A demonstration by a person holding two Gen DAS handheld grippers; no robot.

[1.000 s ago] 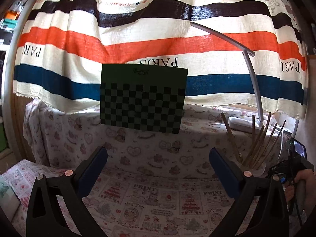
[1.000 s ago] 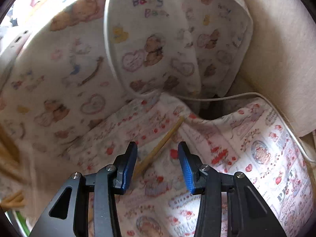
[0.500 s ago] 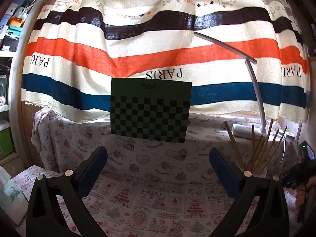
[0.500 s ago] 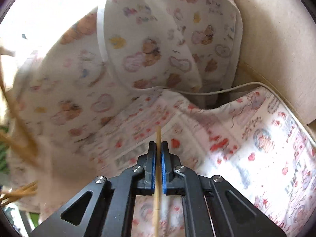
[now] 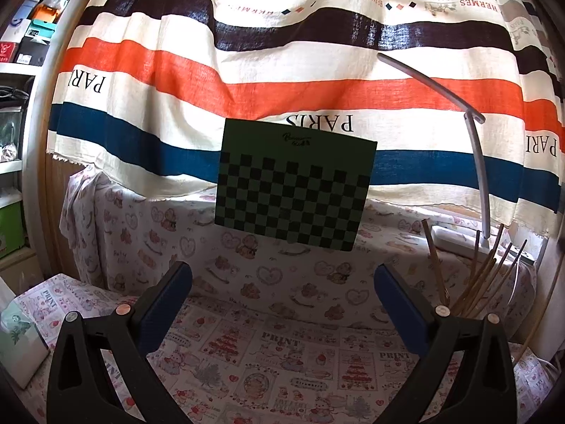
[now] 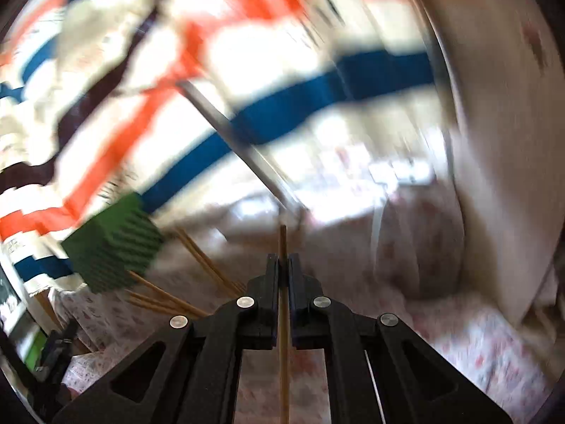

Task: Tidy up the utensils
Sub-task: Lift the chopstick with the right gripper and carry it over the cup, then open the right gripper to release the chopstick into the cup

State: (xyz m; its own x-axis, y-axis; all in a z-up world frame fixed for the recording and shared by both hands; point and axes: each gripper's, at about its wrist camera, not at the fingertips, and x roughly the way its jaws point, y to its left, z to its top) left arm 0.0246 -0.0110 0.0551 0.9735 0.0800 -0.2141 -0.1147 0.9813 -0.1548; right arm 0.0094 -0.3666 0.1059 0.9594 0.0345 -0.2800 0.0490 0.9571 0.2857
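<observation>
My right gripper [image 6: 282, 259] is shut on a single wooden chopstick [image 6: 283, 335] that runs straight between the blue pads and sticks out a little past them. The right wrist view is blurred by motion. Several more chopsticks [image 6: 197, 265] fan out to its left. In the left wrist view my left gripper [image 5: 282, 275] stands wide open with nothing between its fingers, above the printed tablecloth [image 5: 282, 353]. The bundle of upright chopsticks [image 5: 476, 275] stands at the right, its holder hidden behind the right finger.
A green checkerboard card [image 5: 293, 187] hangs in front of a striped curtain [image 5: 282, 70]. A grey desk lamp [image 5: 476, 148] arches at the right. A cloth-covered ledge [image 5: 247, 247] runs behind the table. Shelves with boxes [image 5: 21, 35] stand at far left.
My right gripper closed on a chopstick that lay on the cloth, then lifted and swung up toward the curtain and lamp. The left gripper tilted up slightly; the hand at its right edge left view.
</observation>
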